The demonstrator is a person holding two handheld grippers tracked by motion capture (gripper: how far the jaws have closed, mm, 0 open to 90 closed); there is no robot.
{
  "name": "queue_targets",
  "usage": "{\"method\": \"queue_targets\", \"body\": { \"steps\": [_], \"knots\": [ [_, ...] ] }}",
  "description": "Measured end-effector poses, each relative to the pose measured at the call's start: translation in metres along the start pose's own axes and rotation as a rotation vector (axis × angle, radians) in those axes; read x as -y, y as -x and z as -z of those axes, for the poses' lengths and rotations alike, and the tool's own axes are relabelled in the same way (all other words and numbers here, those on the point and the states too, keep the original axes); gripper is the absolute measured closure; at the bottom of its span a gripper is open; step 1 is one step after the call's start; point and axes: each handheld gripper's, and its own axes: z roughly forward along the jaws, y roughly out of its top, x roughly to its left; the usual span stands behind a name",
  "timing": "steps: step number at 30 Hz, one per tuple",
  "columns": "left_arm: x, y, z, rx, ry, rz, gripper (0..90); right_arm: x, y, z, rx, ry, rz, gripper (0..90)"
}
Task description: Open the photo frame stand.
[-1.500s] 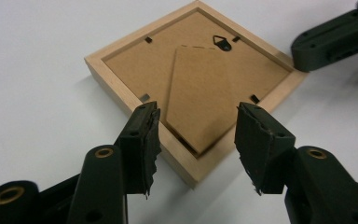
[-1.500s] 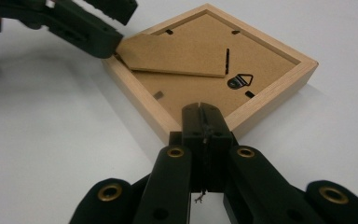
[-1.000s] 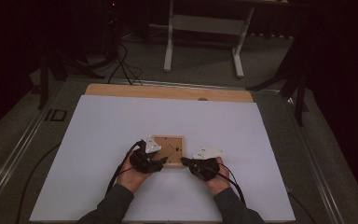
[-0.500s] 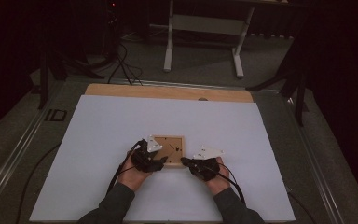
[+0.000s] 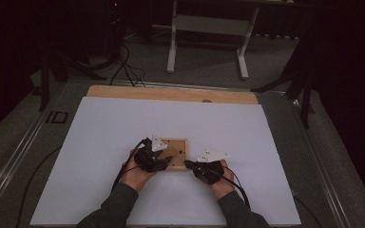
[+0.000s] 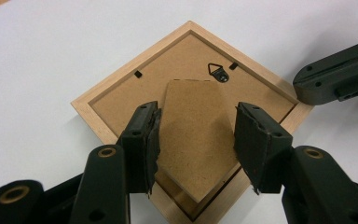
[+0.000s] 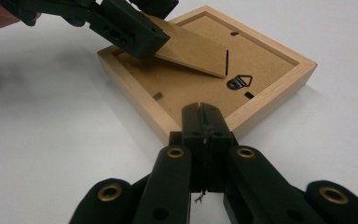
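We see the picture frame (image 5: 175, 154) lying back side up on the white sheet (image 5: 100, 142), near the middle of the table (image 5: 171, 93), a little toward the near edge. The left gripper (image 5: 164, 164) is at its left near corner, over the stand flap (image 6: 193, 130). The right gripper (image 5: 188, 164) touches the frame's right near edge. The hanger (image 6: 218, 72) sits farther in on the backing board.

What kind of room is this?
Probably a recording lab or workshop: a white-topped table in a dark room, cables on the floor, and hand-held grippers working on a wooden picture frame.
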Motion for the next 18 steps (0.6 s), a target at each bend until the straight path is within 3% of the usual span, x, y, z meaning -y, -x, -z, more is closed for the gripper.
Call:
{"method": "queue_targets", "body": {
  "steps": [2,9,18],
  "knots": [
    [0.0,-0.001,0.001,0.009,0.007,0.002,50.3,0.0,0.0,0.0,0.0,0.0,0.0,89.8],
    [0.002,-0.012,0.023,0.027,0.069,0.064,50.9,0.0,0.0,0.0,0.0,0.002,0.0,89.8],
    [0.02,-0.015,0.04,0.043,0.051,0.067,78.3,0.0,0.0,0.0,0.001,0.002,-0.002,89.8]
  ]
}}
